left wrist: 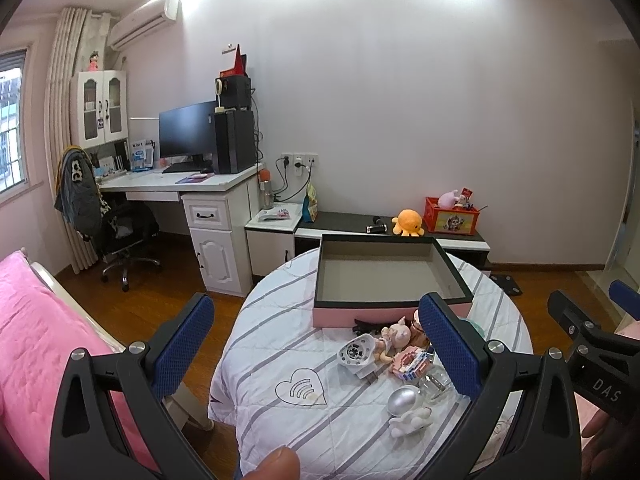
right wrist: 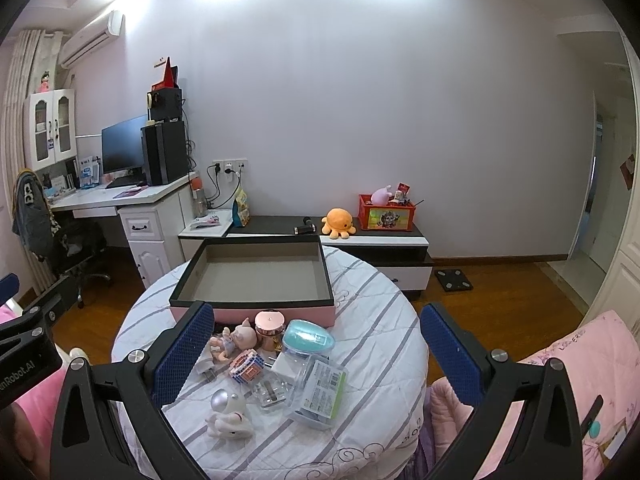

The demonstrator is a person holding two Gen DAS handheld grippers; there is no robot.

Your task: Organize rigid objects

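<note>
An empty pink box with a dark rim (left wrist: 390, 304) (right wrist: 256, 300) stands at the far side of a round table with a striped cloth (left wrist: 280, 344) (right wrist: 384, 352). In front of it lies a pile of small things: a white astronaut figure (left wrist: 408, 410) (right wrist: 228, 412), a pink doll (left wrist: 394, 338) (right wrist: 236, 340), a block toy (left wrist: 412, 362) (right wrist: 248, 366), a teal egg-shaped case (right wrist: 306, 340), a rose-gold jar (right wrist: 269, 326), a clear plastic box (right wrist: 320, 392). My left gripper (left wrist: 320, 348) and right gripper (right wrist: 316, 356) are both open, empty, held above the pile's near side.
A pink bed (left wrist: 36, 344) lies left of the table, pink bedding (right wrist: 568, 380) to the right. Behind are a white desk (left wrist: 192, 184) with a monitor, an office chair (left wrist: 120, 232), and a low cabinet (right wrist: 376, 240) holding an orange plush and a red crate.
</note>
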